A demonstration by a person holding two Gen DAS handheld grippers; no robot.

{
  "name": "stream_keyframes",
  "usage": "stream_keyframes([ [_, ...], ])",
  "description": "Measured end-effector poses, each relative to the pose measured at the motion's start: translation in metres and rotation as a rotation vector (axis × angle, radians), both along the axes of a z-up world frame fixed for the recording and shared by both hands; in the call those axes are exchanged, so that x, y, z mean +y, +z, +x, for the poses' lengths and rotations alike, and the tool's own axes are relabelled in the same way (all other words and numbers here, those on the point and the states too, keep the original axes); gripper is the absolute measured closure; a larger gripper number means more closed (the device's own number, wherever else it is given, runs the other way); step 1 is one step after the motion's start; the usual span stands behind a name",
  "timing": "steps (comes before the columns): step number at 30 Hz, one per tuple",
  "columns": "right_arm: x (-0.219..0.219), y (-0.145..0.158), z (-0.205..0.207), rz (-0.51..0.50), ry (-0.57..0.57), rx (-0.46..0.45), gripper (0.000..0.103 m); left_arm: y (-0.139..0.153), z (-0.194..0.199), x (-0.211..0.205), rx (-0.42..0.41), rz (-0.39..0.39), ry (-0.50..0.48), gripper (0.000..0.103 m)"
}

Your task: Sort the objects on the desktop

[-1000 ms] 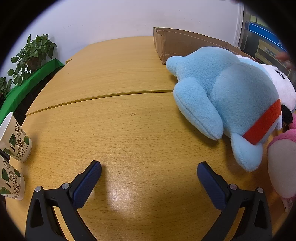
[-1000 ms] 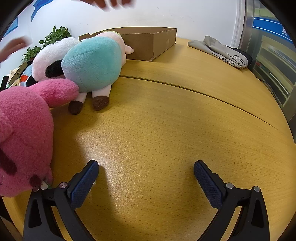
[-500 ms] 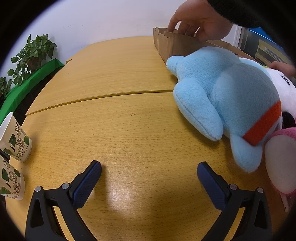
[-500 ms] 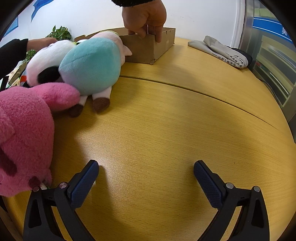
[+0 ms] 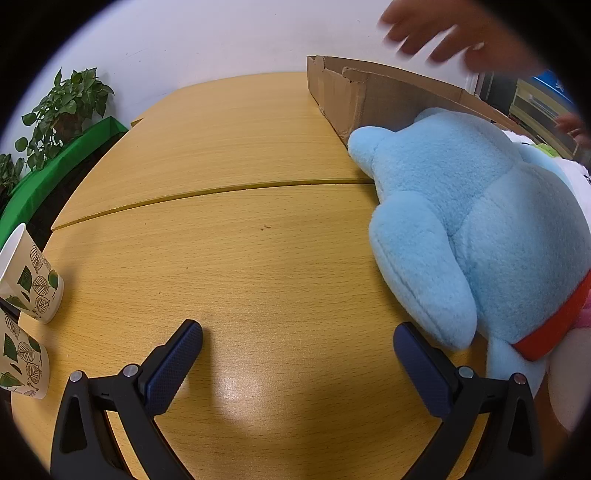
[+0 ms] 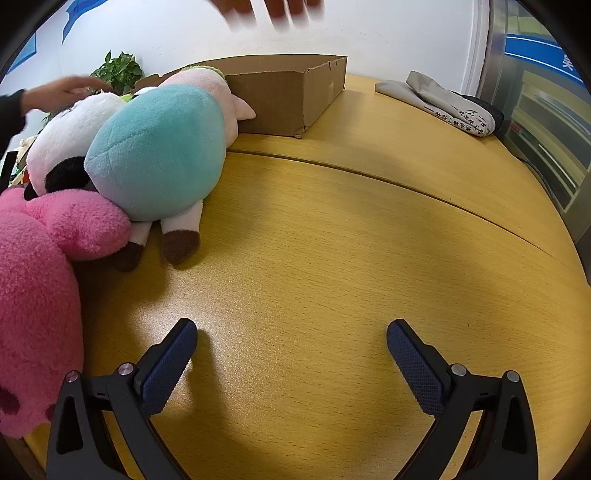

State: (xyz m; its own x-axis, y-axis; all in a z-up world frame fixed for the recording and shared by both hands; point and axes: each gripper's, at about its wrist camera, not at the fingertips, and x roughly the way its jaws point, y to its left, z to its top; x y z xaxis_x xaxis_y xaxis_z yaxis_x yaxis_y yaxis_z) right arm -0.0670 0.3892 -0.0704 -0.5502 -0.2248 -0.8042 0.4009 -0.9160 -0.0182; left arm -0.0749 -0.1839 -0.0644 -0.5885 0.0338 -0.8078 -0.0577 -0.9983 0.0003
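Observation:
A light blue plush with a red collar point(image 5: 491, 225) lies on the wooden table point(image 5: 258, 266) at the right of the left wrist view, against a cardboard box point(image 5: 373, 96). My left gripper point(image 5: 297, 345) is open and empty, just left of the plush. In the right wrist view a pink plush point(image 6: 40, 280), a teal plush with brown feet point(image 6: 159, 155), a white and black plush point(image 6: 70, 136) and a pale pink plush point(image 6: 218, 92) are piled at the left beside the box point(image 6: 284, 96). My right gripper point(image 6: 291, 343) is open and empty over bare table.
Two leaf-printed paper cups point(image 5: 29, 280) stand at the table's left edge. A potted plant point(image 5: 62, 110) and a green bin stand behind. A folded grey bag point(image 6: 450, 103) lies at the far right. A person's hands point(image 6: 273, 9) hover blurred above the box.
The person's hand has let go of the box rim and lifted. The box and plush pile now sit slightly closer. Both grippers have stayed open and still.

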Motion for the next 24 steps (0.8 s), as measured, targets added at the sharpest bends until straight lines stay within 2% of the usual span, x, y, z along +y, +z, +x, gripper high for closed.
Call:
stream_keyframes([
  [22,-0.006,0.0,-0.008,0.0,0.005,0.0,0.0,0.0,-0.001,0.0,0.0,0.0,0.0,0.0],
  [24,-0.007,0.0,-0.007,0.002,-0.001,0.001,0.0,0.011,0.012,0.004,0.017,0.02,-0.015,0.0],
])
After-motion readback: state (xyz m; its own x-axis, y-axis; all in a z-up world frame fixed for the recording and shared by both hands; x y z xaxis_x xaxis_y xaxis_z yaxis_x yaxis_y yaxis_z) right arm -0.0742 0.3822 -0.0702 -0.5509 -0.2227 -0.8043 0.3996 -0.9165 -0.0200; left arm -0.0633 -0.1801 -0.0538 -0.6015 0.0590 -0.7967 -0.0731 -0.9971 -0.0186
